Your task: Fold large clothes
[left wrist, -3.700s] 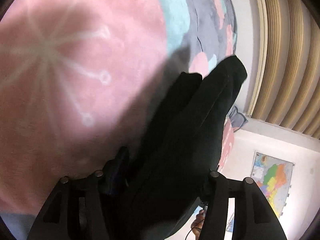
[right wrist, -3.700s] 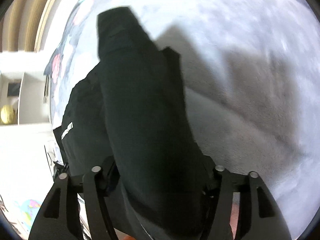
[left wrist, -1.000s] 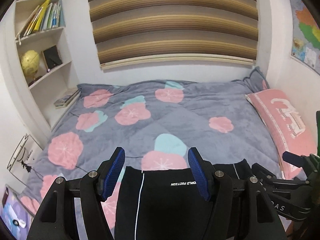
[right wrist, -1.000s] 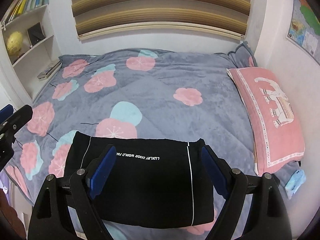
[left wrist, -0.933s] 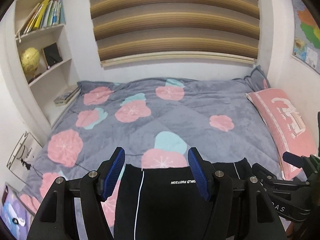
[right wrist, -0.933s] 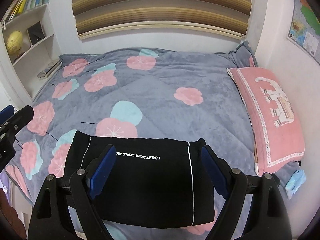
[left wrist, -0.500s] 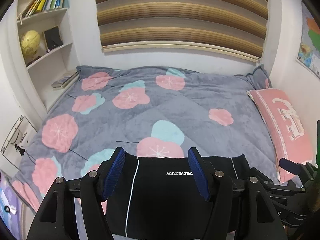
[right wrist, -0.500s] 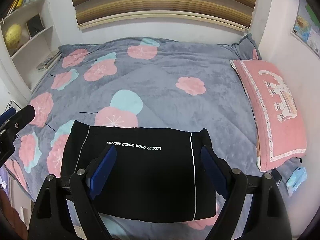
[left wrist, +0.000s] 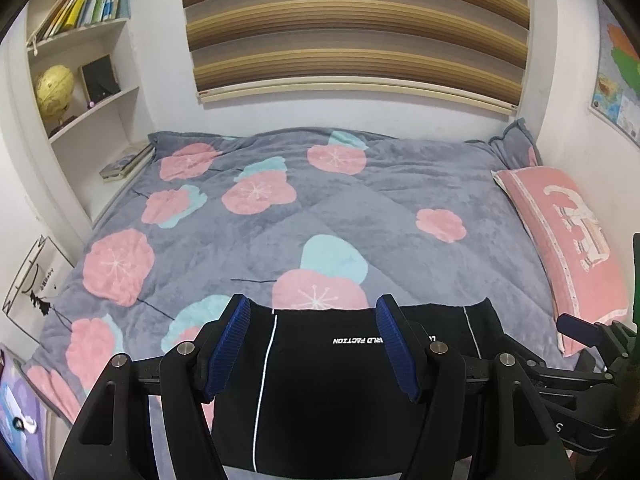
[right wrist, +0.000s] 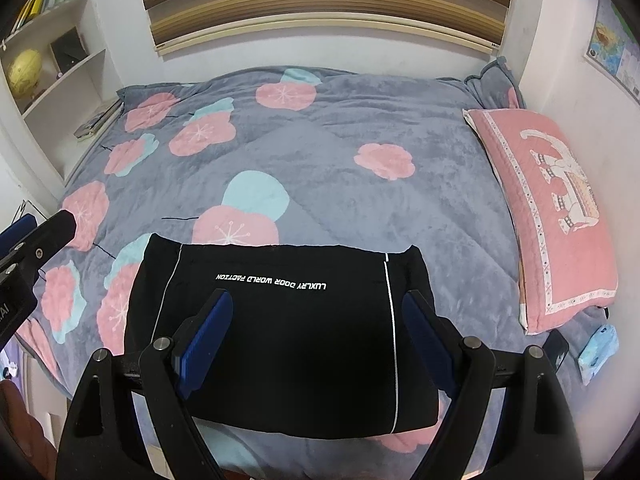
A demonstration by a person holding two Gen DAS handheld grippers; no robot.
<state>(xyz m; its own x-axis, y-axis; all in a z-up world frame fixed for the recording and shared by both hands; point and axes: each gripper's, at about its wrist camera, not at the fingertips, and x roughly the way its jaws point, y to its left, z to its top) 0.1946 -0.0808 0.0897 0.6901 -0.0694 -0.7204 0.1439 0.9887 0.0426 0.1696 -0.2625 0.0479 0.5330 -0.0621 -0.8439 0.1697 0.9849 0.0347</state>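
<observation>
A black garment (right wrist: 280,344) with thin white side stripes and white lettering lies folded into a flat rectangle near the front edge of the bed; it also shows in the left wrist view (left wrist: 320,392). My left gripper (left wrist: 314,350) is open and empty, held above the garment's left part. My right gripper (right wrist: 316,338) is open and empty, held above the garment's middle. Neither gripper touches the cloth. The right gripper's body shows at the right edge of the left wrist view (left wrist: 576,364).
The bed carries a grey blanket with pink and teal flowers (right wrist: 340,168). A pink pillow (right wrist: 548,208) lies along the right wall. White shelves with a globe (left wrist: 54,88) and books stand at the left. A small blue packet (right wrist: 598,348) lies at the bed's right corner.
3.7 s ago both grippers were shut on the black garment close to the blanket. Now both are open and raised back. Over the last second both views have drifted slightly.
</observation>
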